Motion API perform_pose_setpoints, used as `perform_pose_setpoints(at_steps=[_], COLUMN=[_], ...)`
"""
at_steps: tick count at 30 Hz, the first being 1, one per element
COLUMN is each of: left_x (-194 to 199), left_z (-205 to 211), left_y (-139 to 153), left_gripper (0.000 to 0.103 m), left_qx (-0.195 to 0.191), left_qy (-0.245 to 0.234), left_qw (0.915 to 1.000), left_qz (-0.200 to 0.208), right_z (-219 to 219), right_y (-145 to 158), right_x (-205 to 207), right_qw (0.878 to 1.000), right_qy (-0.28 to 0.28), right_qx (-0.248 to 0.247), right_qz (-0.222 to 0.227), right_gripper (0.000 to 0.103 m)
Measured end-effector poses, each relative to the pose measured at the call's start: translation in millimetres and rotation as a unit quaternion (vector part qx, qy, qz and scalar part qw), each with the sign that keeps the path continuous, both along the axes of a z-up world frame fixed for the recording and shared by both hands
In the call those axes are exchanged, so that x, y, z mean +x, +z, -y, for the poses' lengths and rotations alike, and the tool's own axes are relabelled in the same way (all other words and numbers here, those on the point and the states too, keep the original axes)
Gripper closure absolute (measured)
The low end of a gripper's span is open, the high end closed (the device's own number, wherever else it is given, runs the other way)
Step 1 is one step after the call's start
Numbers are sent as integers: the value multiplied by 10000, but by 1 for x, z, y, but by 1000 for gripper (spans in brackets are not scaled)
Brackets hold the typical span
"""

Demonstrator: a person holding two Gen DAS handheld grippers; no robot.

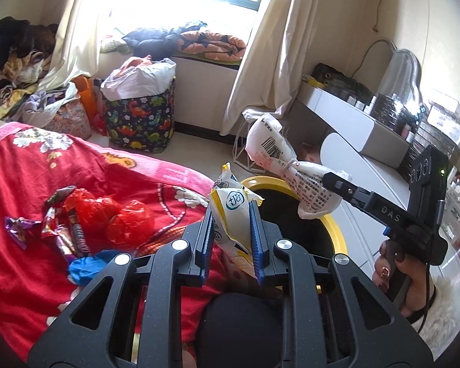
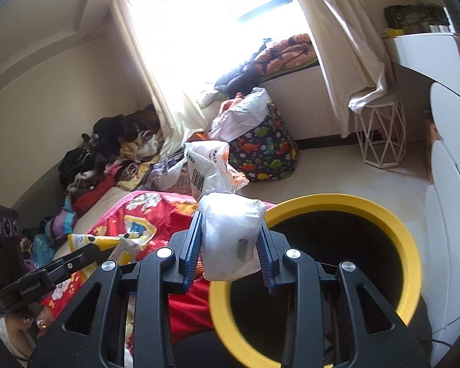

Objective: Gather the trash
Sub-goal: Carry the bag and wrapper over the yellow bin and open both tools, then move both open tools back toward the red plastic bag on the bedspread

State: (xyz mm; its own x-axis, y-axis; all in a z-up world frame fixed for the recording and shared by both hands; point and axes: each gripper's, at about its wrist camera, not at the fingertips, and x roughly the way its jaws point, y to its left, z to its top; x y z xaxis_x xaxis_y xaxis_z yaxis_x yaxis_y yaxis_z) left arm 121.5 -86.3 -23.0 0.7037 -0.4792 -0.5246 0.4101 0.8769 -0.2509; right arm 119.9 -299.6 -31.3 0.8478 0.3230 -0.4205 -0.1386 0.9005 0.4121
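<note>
Now both jaws are closed on light, crinkly trash: the left gripper (image 1: 231, 236) pinches a yellow-white wrapper (image 1: 230, 211), the right gripper (image 2: 230, 251) a knotted white bag (image 2: 226, 233), above the yellow-rimmed bin (image 2: 410, 245).

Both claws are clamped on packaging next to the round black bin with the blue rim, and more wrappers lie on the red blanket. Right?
Not quite: the round black bin's rim is yellow, as the right wrist view shows. The rest holds: the left claw grips a yellow-and-white snack packet, the right claw a white plastic bag, and wrappers lie on the red blanket.
</note>
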Motion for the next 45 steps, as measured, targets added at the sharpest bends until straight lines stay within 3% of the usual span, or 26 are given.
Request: perform_pose_setpoints(at_steps=[23, 26, 27, 28, 30, 34, 38, 45], left_x=[17, 21, 23, 25, 26, 21, 19, 16], left_z=[80, 90, 92, 94, 91, 82, 70, 43], left_y=[-33, -39, -41, -44, -44, -38, -33, -26], left_gripper=[87, 87, 86, 84, 48, 19, 11, 11], left_qx=[300, 374, 406, 460, 386, 430, 318, 291], left_qy=[-743, -825, -841, -773, -679, -404, -231, 135], left_qw=[9962, 9951, 9947, 9950, 9960, 9981, 9991, 9995], left_qz=[-355, -410, -426, -424, -428, -188, -135, -43], right_z=[71, 77, 80, 83, 86, 83, 71, 42], right_y=[-34, -41, -42, -44, -46, -42, -34, -14], right_x=[1, 3, 4, 3, 3, 1, -2, -6], right_qw=[9924, 9903, 9893, 9877, 9859, 9855, 9884, 9944], right_qy=[-874, -866, -884, -986, -1101, -1281, -1239, -929], right_qx=[165, 344, 405, 437, 420, 180, -9, -278], right_qz=[-851, -1036, -1086, -1135, -1187, -1103, -882, -413], right_gripper=[71, 66, 59, 55, 44, 38, 33, 26])
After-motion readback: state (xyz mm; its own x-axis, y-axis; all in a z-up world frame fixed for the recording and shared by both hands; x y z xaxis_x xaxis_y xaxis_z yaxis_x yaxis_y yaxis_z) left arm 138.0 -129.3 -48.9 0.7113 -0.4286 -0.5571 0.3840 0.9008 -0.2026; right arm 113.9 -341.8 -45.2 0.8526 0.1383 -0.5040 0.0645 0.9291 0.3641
